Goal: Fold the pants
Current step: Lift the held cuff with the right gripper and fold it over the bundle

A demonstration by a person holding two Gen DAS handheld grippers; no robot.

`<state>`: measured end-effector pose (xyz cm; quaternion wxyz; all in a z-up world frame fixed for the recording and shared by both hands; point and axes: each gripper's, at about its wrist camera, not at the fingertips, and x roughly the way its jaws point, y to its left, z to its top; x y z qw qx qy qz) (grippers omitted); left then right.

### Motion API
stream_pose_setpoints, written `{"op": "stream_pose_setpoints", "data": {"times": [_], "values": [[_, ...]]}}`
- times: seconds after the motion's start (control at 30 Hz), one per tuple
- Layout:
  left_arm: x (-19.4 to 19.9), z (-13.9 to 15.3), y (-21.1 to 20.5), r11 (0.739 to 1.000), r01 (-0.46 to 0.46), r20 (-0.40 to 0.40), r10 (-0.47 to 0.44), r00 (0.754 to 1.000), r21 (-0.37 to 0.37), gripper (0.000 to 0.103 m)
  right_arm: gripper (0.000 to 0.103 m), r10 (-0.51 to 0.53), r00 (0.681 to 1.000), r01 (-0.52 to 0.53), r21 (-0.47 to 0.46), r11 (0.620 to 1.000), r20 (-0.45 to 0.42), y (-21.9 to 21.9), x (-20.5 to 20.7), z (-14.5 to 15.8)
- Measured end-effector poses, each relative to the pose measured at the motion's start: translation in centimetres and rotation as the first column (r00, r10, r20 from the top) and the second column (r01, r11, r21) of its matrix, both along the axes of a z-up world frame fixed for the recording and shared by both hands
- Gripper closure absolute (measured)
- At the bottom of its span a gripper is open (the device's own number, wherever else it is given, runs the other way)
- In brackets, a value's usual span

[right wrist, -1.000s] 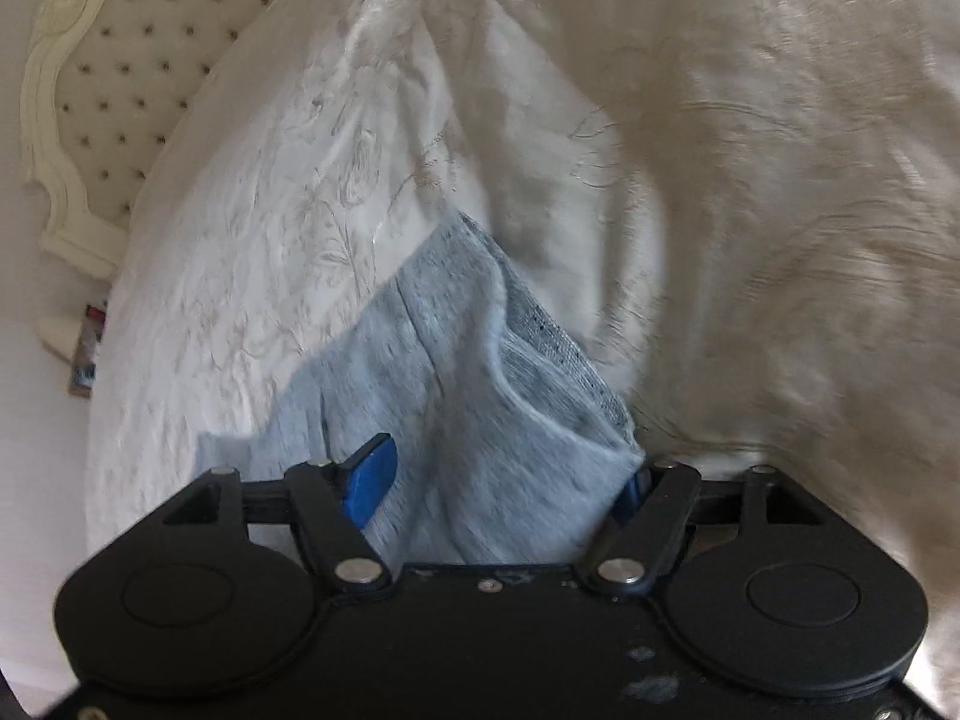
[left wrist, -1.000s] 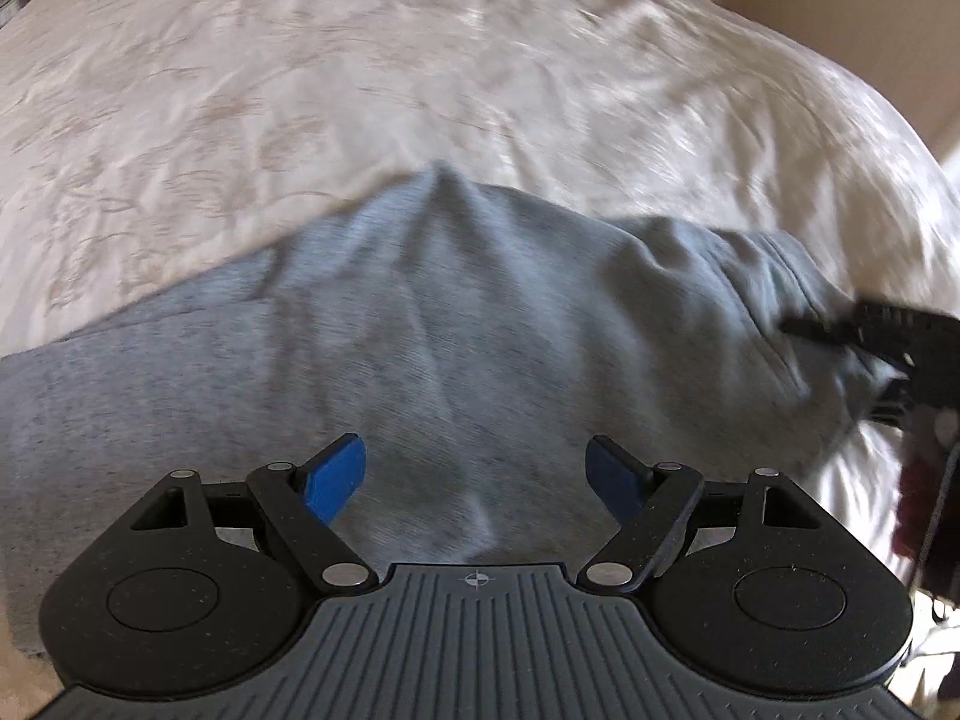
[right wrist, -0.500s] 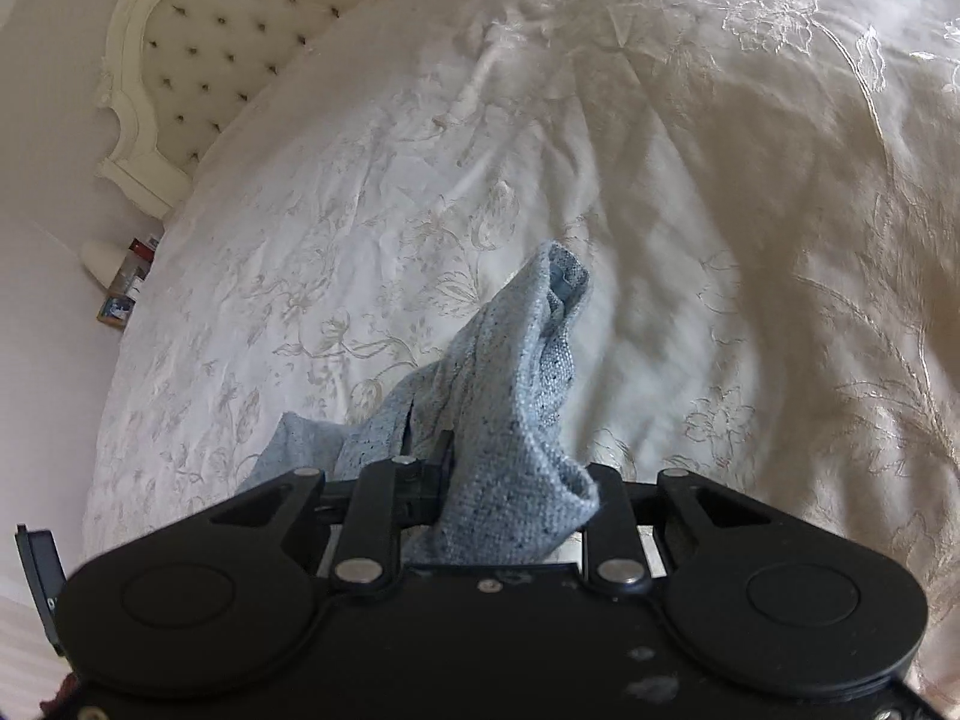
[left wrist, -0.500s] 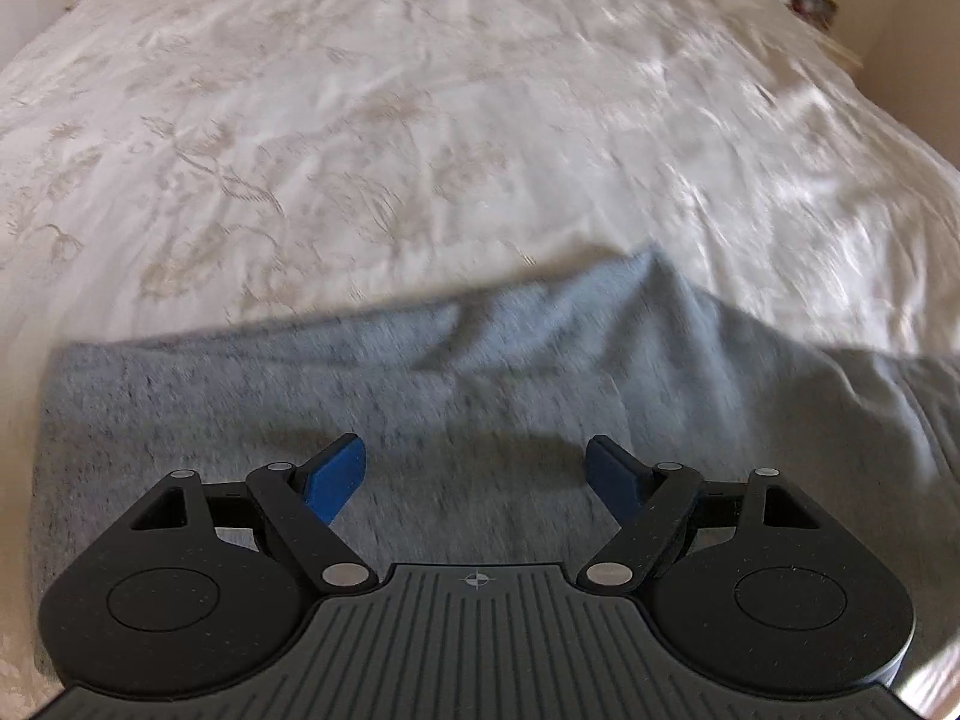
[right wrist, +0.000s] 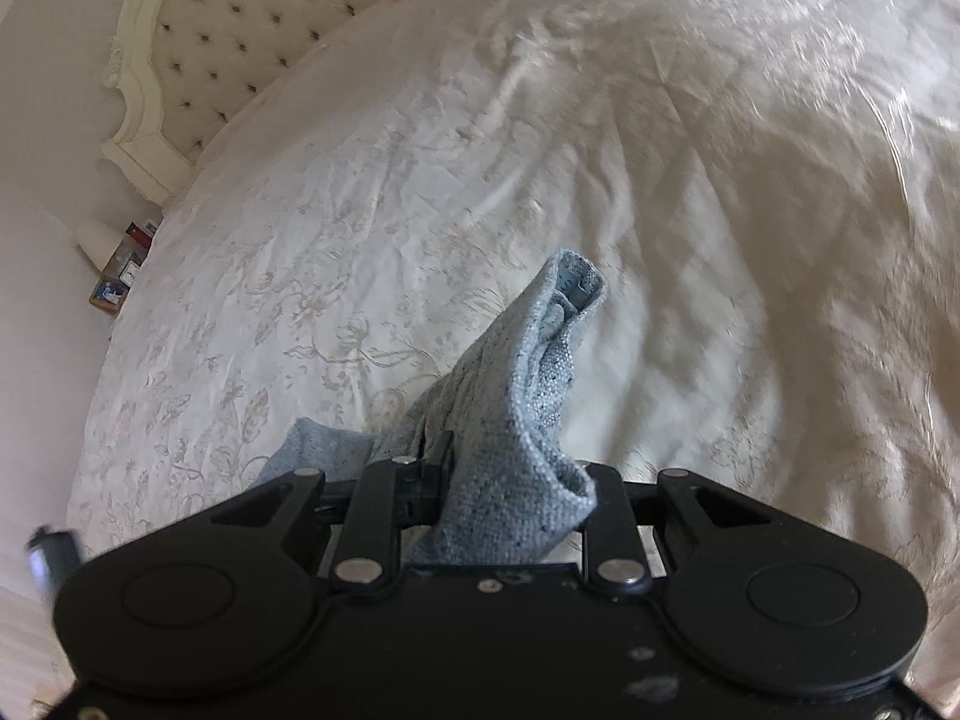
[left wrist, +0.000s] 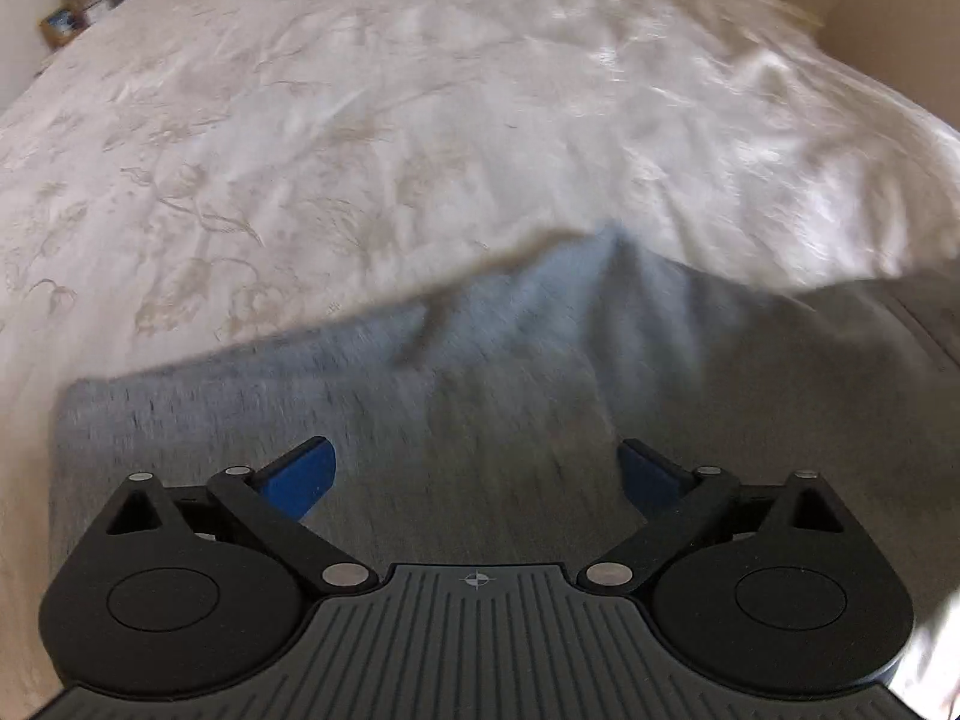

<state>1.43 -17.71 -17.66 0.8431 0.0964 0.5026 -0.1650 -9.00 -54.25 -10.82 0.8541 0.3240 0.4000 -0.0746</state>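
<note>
Grey sweatpants [left wrist: 480, 396] lie spread across the white embroidered bedspread [left wrist: 360, 150] in the left wrist view, with a raised ridge near the middle. My left gripper [left wrist: 477, 471] is open and empty, its blue pads [left wrist: 300, 471] just above the fabric. My right gripper [right wrist: 510, 504] is shut on a bunched end of the pants [right wrist: 522, 414], which sticks up from between its fingers above the bed.
A tufted cream headboard [right wrist: 240, 42] stands at the far left of the right wrist view. Small items sit on a bedside stand [right wrist: 117, 264] next to it. More clutter sits at the far corners of the bed [left wrist: 90, 6] in the left wrist view.
My right gripper has closed on the pants end and lifted it above the bed. My left gripper has shifted along the pants, staying open; the fabric ridge has shifted right in its view.
</note>
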Motion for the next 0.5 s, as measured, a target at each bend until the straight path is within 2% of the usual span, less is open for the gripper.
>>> {"op": "stream_pose_setpoints", "data": {"times": [0.07,0.17,0.2,0.27,0.33,0.4,0.5], "values": [[-2.2,-0.8,-0.5,0.993,0.121,-0.045,-0.121,0.992,0.014,0.002,0.078,-0.005,1.000,0.005,-0.015,1.000,0.004,0.5,0.1,0.5],[-5.2,-3.0,-1.7,0.944,0.322,-0.104,-0.314,0.944,0.070,0.002,0.078,-0.017,1.000,0.017,-0.053,0.998,0.002,1.4,0.3,1.2],[-6.0,-3.3,-1.7,0.932,0.354,-0.113,-0.345,0.932,0.075,0.002,0.078,-0.023,1.000,0.023,-0.059,0.998,0.000,1.8,0.4,1.3],[-6.8,-3.0,-1.1,0.923,0.381,-0.120,-0.372,0.920,0.056,0.002,0.079,-0.032,0.999,0.031,-0.080,0.996,-0.005,2.5,0.3,1.7],[-6.6,-2.0,0.1,0.927,0.375,-0.120,-0.374,0.920,-0.010,0.002,0.080,-0.044,0.999,0.044,-0.111,0.993,0.002,3.2,0.1,2.3],[-6.2,-0.7,1.6,0.930,0.363,-0.104,-0.368,0.924,-0.058,0.002,0.081,-0.069,0.998,0.070,-0.121,0.990,0.009,3.6,-0.1,2.7],[-5.1,1.3,4.1,0.941,0.323,-0.039,-0.328,0.944,-0.102,0.002,0.084,-0.082,0.996,0.084,-0.154,0.984,0.021,4.3,-0.2,3.5]]}}
